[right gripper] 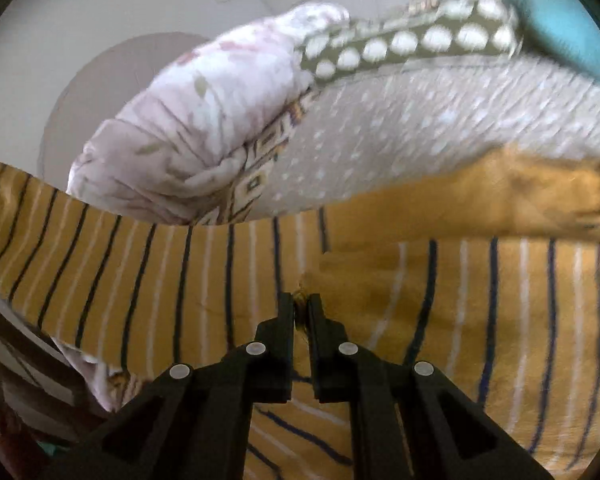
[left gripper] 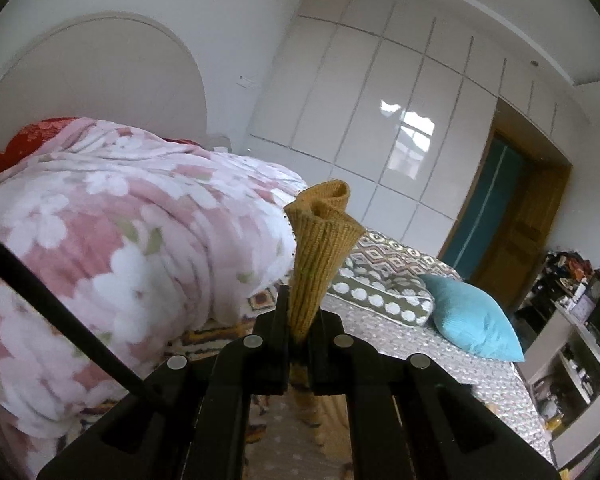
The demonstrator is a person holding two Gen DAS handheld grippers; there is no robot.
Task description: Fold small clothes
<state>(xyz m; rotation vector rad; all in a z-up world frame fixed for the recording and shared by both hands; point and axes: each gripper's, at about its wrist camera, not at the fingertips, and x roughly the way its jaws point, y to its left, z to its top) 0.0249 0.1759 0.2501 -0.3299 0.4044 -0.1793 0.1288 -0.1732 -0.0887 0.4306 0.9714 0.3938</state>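
2 grippers each pinch the mustard striped garment (right gripper: 220, 264): left gripper (left gripper: 299, 320) clamped tight on its ribbed cuff (left gripper: 324, 236), which stands up ahead of the fingertips, right gripper (right gripper: 300, 312) nipped shut on a fold of fabric at its tips, likely to carry the sleeve over the body spread ahead on the bed (right gripper: 420, 132).

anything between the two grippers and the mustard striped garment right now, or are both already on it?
Nothing visible in the way. The left gripper is shut on the garment's ribbed cuff. The right gripper is shut on a pinch of the striped garment, which lies over the bed.
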